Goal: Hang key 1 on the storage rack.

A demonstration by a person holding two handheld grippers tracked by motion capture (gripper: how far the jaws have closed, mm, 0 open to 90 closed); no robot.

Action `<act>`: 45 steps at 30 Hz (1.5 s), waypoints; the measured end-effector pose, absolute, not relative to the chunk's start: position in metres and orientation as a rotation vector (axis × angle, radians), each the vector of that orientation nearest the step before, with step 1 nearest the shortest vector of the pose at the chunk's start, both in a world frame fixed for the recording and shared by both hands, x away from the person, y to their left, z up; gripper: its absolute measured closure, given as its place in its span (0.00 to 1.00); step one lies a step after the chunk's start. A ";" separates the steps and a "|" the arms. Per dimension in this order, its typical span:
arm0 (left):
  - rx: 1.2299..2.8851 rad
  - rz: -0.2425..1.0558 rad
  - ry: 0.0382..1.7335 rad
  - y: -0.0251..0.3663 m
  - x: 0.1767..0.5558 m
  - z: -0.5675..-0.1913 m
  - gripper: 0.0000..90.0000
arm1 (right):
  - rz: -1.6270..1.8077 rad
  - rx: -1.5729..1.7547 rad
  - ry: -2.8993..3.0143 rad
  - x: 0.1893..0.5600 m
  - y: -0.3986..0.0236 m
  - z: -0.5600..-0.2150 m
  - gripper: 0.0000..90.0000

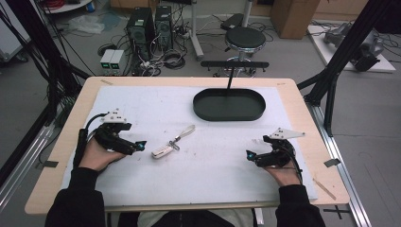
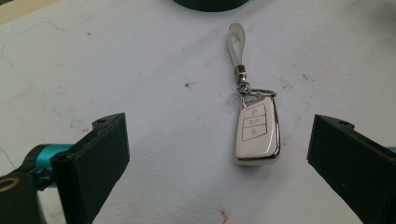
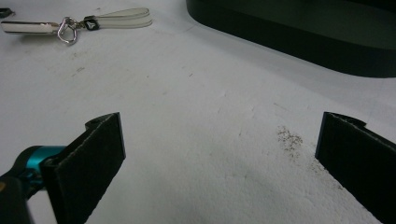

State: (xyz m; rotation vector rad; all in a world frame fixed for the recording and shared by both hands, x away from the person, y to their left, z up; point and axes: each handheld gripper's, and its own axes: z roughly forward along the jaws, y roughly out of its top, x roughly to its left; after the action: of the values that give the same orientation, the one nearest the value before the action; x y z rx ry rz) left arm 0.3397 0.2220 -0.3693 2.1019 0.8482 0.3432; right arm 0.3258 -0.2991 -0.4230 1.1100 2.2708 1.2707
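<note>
A white car key fob with three buttons, a metal ring and a pale strap loop lies flat on the white mat. In the left gripper view the key fob rests just ahead of the wide-apart jaws, nearer the right one. My left gripper is open, a short way left of the fob. At the right side of the mat my right gripper is open and holds nothing; its view shows the key fob far off at top left.
A black oval tray stands at the back centre of the mat, and its wall crosses the top of the right gripper view. A black stool and computer towers stand on the floor beyond the table.
</note>
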 end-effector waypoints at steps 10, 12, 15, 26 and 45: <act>2.152 0.326 0.817 0.205 0.352 -0.372 0.07 | 1.279 1.113 2.277 0.327 -0.299 -0.423 0.01; 2.161 0.313 0.816 0.201 0.356 -0.372 0.07 | 1.281 1.112 2.276 0.327 -0.299 -0.423 0.01; 2.170 0.308 0.817 0.194 0.360 -0.371 0.07 | 1.283 1.112 2.271 0.327 -0.299 -0.422 0.01; 2.211 0.296 0.802 0.167 0.373 -0.371 0.07 | 1.282 1.122 2.278 0.327 -0.299 -0.423 0.01; 2.204 0.195 0.796 0.129 0.405 -0.382 0.11 | 1.281 1.126 2.292 0.328 -0.300 -0.423 0.01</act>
State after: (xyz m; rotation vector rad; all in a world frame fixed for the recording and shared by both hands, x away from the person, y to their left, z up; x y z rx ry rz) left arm 0.4054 0.1288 -0.3817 2.2044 0.7960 0.1955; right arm 0.3278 -0.3000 -0.4234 1.1256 2.2920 1.2806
